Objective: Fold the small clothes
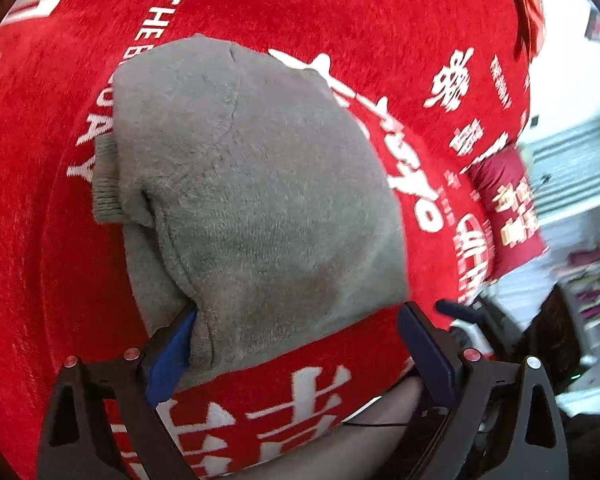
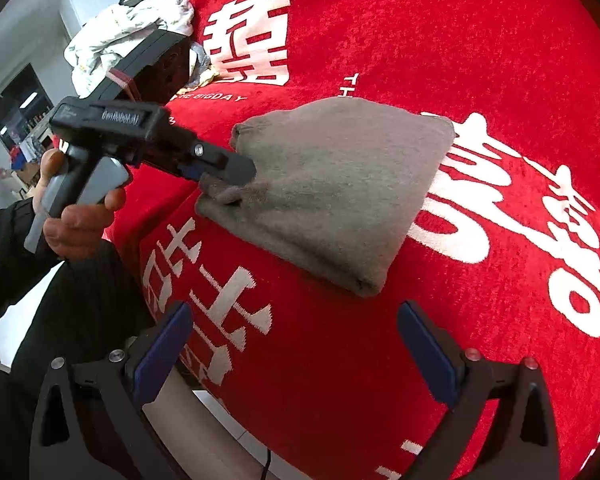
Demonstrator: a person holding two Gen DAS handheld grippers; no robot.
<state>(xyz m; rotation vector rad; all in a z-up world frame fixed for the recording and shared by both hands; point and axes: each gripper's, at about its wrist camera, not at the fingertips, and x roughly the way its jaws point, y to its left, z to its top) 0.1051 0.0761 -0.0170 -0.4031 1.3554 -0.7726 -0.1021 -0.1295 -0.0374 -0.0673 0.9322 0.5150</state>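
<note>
The grey garment is lying folded into a compact bundle on the red blanket, with the left gripper standing wide around its near edge, gripping nothing, and the right gripper hovering open and empty, so little folding seems left.

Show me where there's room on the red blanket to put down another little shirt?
Free: the red blanket beyond the folded grey garment, up to the big white characters, and the near strip between it and the right gripper. Crowded: the garment's left end, where the left gripper sits.
</note>
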